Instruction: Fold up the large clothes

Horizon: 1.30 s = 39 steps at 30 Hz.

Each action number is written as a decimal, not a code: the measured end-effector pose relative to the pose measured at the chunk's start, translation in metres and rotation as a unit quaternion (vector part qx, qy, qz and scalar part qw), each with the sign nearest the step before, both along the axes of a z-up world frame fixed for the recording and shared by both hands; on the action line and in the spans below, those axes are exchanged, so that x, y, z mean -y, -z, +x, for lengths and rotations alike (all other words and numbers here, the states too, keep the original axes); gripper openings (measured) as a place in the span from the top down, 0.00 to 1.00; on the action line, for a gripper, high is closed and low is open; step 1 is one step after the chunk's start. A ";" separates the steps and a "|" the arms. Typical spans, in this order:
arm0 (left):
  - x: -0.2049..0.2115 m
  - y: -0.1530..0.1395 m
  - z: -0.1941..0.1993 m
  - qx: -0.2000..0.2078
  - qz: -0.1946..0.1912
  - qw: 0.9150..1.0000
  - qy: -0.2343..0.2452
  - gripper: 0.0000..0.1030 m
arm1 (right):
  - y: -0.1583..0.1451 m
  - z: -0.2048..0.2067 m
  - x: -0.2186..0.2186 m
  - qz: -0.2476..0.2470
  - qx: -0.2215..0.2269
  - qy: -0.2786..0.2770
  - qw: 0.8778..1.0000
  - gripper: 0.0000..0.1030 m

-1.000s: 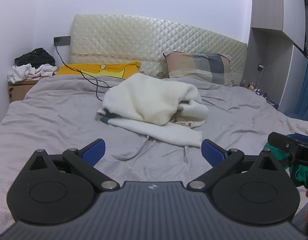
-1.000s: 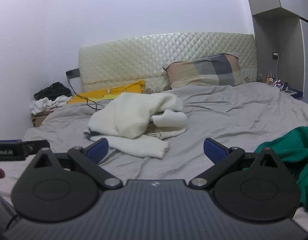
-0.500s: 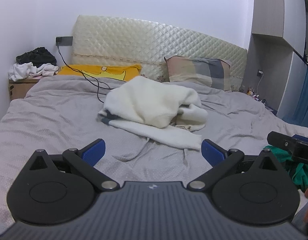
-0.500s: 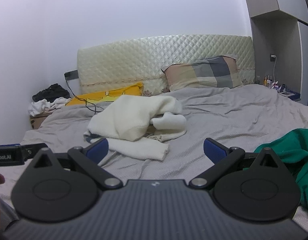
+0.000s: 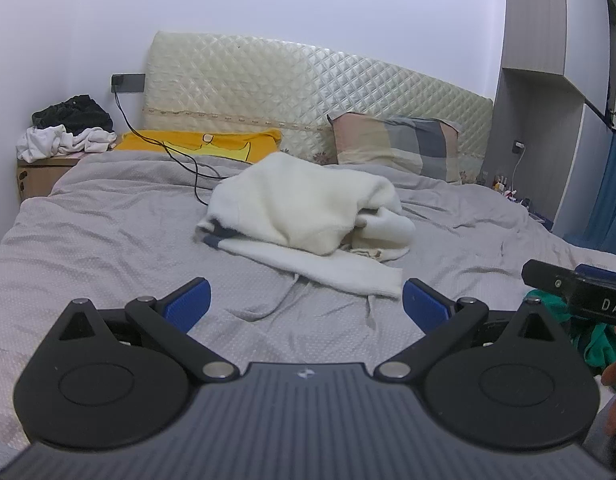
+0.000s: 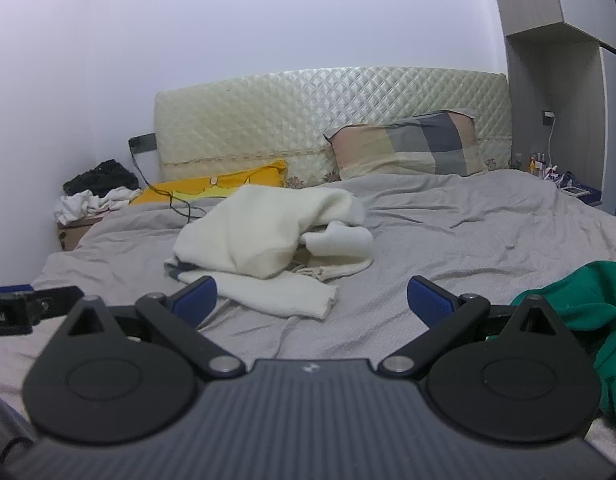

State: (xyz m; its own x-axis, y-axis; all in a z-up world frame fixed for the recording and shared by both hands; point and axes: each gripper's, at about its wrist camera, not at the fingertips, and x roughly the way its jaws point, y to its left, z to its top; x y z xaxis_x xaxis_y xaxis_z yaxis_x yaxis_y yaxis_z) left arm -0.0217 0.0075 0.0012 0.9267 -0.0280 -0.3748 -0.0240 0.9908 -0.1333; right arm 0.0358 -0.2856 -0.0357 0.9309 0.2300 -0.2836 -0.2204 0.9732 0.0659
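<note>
Nearer now: cream sweater point(image 5: 308, 216), unfolded.

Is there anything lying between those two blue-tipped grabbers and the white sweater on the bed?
Nothing visible. Only bare grey sheet lies between the open left gripper, the open right gripper and the white sweater. The black cable runs behind it.

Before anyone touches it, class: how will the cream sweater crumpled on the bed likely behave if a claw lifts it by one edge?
The cream sweater lies slumped in soft folds, so it will probably drape and unfold rather than hold shape. Its thick, fluffy knit suggests some weight and good grip, unlikely to slip. One sleeve trails loose and may dangle or drag across the grey bedsheet.
</note>
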 end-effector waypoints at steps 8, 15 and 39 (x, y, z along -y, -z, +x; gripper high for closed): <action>-0.001 0.000 -0.001 -0.001 -0.007 1.000 0.003 0.00 | 0.001 0.001 -0.002 -0.004 -0.003 -0.004 1.000 0.00; 0.003 0.000 -0.003 0.000 0.002 1.000 0.009 0.00 | 0.003 -0.004 -0.003 -0.012 0.003 -0.007 1.000 0.00; 0.007 0.009 0.057 -0.026 -0.008 0.999 0.023 0.00 | 0.015 0.044 0.014 0.061 -0.040 -0.001 0.997 0.00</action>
State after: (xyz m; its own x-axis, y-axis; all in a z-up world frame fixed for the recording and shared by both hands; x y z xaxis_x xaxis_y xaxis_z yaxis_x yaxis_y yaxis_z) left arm 0.0358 0.0007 -0.0076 0.9035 -0.0758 -0.4219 0.0135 0.9888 -0.1487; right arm 0.0801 -0.2991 -0.0509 0.9057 0.2698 -0.3270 -0.2118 0.9562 0.2022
